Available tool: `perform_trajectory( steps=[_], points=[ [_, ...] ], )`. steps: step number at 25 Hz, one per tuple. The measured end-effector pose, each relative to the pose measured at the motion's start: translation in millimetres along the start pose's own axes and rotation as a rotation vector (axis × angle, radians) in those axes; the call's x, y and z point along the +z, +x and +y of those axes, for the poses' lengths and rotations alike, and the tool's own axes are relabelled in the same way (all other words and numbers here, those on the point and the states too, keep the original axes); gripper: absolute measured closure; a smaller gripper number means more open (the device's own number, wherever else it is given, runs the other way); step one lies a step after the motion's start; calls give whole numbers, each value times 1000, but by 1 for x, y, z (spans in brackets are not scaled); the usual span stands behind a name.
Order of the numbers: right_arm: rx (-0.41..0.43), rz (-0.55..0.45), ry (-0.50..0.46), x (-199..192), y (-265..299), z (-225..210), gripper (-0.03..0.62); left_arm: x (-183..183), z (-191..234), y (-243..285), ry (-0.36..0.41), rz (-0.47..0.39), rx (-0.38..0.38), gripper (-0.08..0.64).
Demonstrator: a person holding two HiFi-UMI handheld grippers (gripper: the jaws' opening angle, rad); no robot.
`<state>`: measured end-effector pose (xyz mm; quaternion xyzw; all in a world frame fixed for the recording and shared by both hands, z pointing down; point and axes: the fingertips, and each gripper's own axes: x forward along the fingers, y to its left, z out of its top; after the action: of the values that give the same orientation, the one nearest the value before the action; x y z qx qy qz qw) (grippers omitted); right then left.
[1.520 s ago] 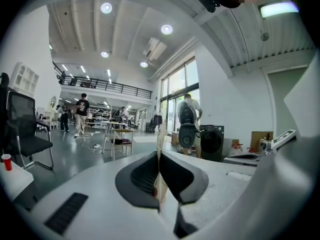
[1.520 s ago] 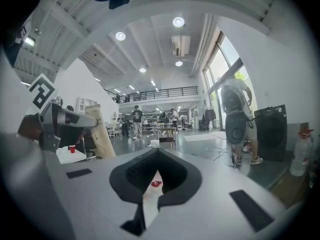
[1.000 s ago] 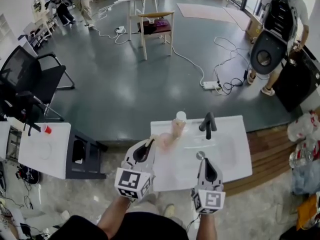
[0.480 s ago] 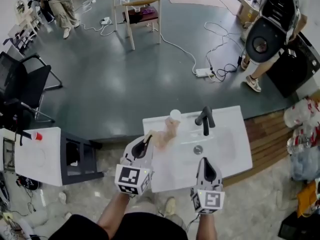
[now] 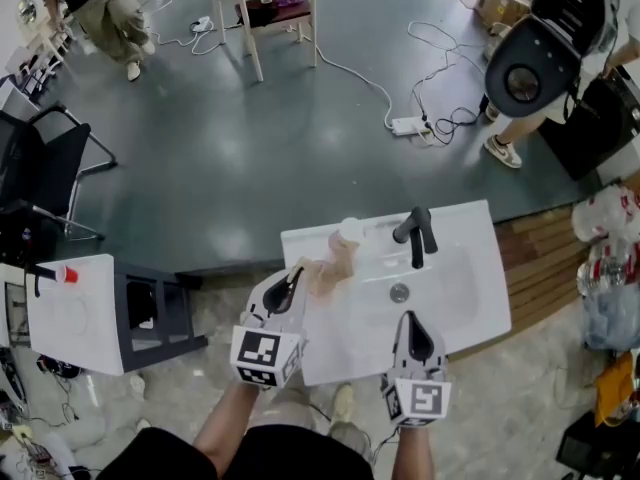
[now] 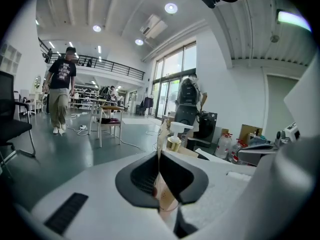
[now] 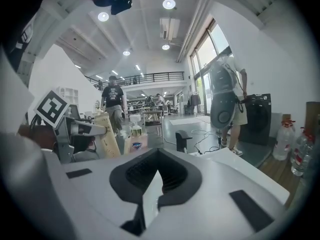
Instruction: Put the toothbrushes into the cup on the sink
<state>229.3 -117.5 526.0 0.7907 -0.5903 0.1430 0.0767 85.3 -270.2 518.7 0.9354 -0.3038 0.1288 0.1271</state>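
A white sink [image 5: 455, 293] with a black faucet [image 5: 415, 233] lies just ahead of me. At its back left stand a pump bottle [image 5: 350, 231] and a tall beige pack [image 5: 328, 268]. My left gripper [image 5: 293, 276] is shut, with its tips right at that beige pack [image 6: 167, 196]. The pack shows edge-on in line with the jaw slit, and I cannot tell whether they touch. My right gripper [image 5: 409, 318] is shut and empty over the sink's front part. From the right gripper [image 7: 157, 149] I see the beige pack [image 7: 108, 134], the pump bottle [image 7: 135, 129] and the faucet [image 7: 182, 137]. I can make out no separate toothbrush or cup.
A white side table [image 5: 75, 318] with a small red cup [image 5: 67, 274] stands to the left. A person [image 5: 95, 8] walks at the far left and another [image 5: 540, 58] stands at the far right. A power strip [image 5: 408, 125] and cables lie on the floor. Bottles [image 5: 610, 258] stand right of the sink.
The view has closed in on the sink. Both grippers have sunk toward it, and the left one's tips have come nearer to the beige pack. Both have stayed shut.
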Motion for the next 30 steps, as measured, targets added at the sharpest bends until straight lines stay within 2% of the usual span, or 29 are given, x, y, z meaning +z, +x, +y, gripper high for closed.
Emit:
perform_trajectory(
  steps=[19, 30],
  points=[
    [-5, 54, 24, -33, 14, -11, 594, -46, 13, 23, -20, 85, 20, 551],
    [4, 58, 33, -39, 17, -10, 594, -49, 14, 25, -5, 90, 25, 551]
  ],
)
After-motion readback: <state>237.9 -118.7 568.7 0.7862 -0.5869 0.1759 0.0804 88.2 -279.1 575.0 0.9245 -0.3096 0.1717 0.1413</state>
